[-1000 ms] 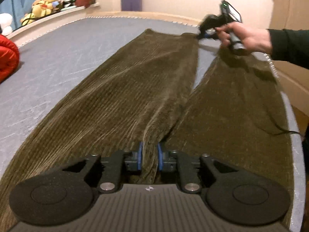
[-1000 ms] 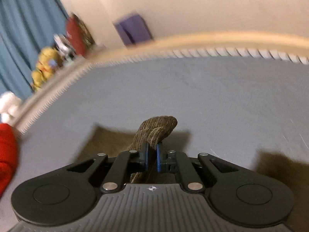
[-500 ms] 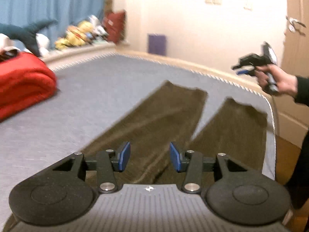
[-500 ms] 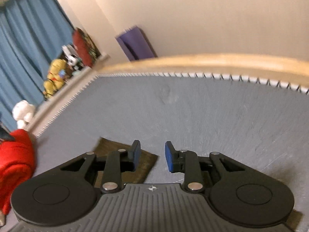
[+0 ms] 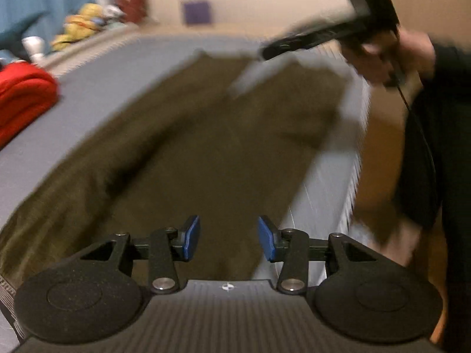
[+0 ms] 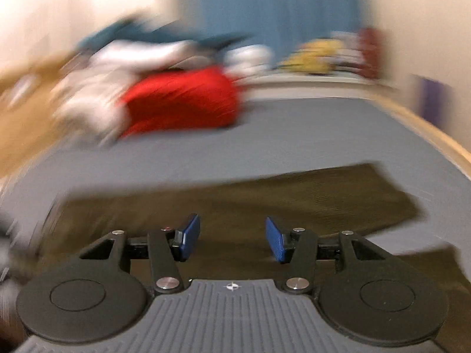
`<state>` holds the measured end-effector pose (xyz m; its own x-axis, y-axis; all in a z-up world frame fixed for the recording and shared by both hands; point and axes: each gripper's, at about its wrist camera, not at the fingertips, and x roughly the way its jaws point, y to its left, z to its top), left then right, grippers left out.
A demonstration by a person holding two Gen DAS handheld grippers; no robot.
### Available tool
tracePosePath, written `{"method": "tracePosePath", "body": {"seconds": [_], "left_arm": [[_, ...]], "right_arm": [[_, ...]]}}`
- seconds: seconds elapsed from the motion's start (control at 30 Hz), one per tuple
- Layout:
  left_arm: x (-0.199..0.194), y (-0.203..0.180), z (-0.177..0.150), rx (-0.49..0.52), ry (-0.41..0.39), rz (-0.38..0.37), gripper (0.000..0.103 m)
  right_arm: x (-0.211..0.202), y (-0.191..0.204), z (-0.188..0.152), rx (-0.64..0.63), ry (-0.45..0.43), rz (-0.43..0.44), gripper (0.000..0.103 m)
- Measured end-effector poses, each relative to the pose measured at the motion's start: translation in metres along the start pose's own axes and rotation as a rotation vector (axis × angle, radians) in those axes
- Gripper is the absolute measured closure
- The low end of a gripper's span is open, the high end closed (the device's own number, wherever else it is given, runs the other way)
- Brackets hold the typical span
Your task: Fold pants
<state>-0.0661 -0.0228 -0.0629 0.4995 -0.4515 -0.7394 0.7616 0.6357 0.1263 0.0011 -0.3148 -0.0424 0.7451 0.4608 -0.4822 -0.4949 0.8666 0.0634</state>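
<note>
One pants [image 5: 206, 147] — two grippers — one red bundle [image 6: 182, 103] — one bed [image 6: 294, 135].

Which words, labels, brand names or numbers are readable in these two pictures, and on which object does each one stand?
None can be read.
left gripper: only a small round cross mark on its ribbed body, no letters.
right gripper: the same cross mark, no letters.
pants, red blanket, purple box: too blurred; no label or print can be made out.

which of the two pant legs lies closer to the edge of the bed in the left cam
The right-hand leg of the pants: its outer side runs near the bed edge, while the other leg lies toward the middle.
</note>
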Motion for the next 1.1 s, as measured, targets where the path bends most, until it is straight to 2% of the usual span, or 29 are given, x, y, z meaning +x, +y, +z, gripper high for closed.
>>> {"method": "tracePosePath", "body": {"seconds": [0.03,0.07,0.13,0.2,0.3,0.4,0.57,0.67,0.7,0.73,0.8,0.83,0.87,0.9,0.97,1.1], "left_arm": [[0.005,-0.009,-0.007,0.040,0.024,0.006,0.053],[0.009,-0.018,-0.014,0.079,0.049,0.012,0.052],[0.015,-0.027,-0.024,0.098,0.071,0.024,0.050],[0.019,-0.028,-0.030,0.086,0.079,0.034,0.048],[0.021,-0.022,-0.041,0.084,0.082,0.049,0.047],[0.029,-0.015,-0.040,0.087,0.087,0.056,0.047],[0.037,-0.007,-0.039,0.060,0.086,0.045,0.046],[0.040,-0.008,-0.039,0.079,0.106,0.038,0.046],[0.042,-0.008,-0.040,0.085,0.112,0.039,0.046],[0.044,-0.008,-0.040,0.089,0.116,0.041,0.046],[0.044,-0.008,-0.041,0.091,0.116,0.039,0.046],[0.044,-0.007,-0.041,0.096,0.121,0.043,0.055],[0.045,-0.006,-0.041,0.102,0.125,0.053,0.072],[0.045,-0.005,-0.041,0.108,0.132,0.069,0.080],[0.043,-0.003,-0.041,0.105,0.129,0.066,0.090],[0.033,-0.004,-0.040,0.121,0.141,0.006,0.092]], "right_arm": [[0.013,0.020,-0.011,-0.065,0.086,0.043,0.058],[0.020,0.041,-0.018,-0.139,0.137,0.088,0.062],[0.018,0.070,-0.029,-0.260,0.140,0.201,0.063],[0.022,0.084,-0.041,-0.323,0.173,0.268,0.060],[0.040,0.090,-0.057,-0.403,0.250,0.279,0.056],[0.039,0.101,-0.072,-0.484,0.283,0.281,0.046],[0.049,0.106,-0.091,-0.571,0.334,0.266,0.045],[0.046,0.107,-0.093,-0.589,0.314,0.262,0.046],[0.045,0.107,-0.092,-0.587,0.311,0.256,0.049],[0.045,0.107,-0.093,-0.590,0.309,0.252,0.062],[0.045,0.107,-0.092,-0.588,0.315,0.273,0.079],[0.046,0.109,-0.093,-0.593,0.316,0.278,0.082],[0.048,0.111,-0.094,-0.604,0.313,0.278,0.084],[0.049,0.112,-0.094,-0.614,0.312,0.280,0.087],[0.045,0.112,-0.092,-0.625,0.301,0.281,0.091],[0.034,0.110,-0.086,-0.646,0.292,0.325,0.096]]}}
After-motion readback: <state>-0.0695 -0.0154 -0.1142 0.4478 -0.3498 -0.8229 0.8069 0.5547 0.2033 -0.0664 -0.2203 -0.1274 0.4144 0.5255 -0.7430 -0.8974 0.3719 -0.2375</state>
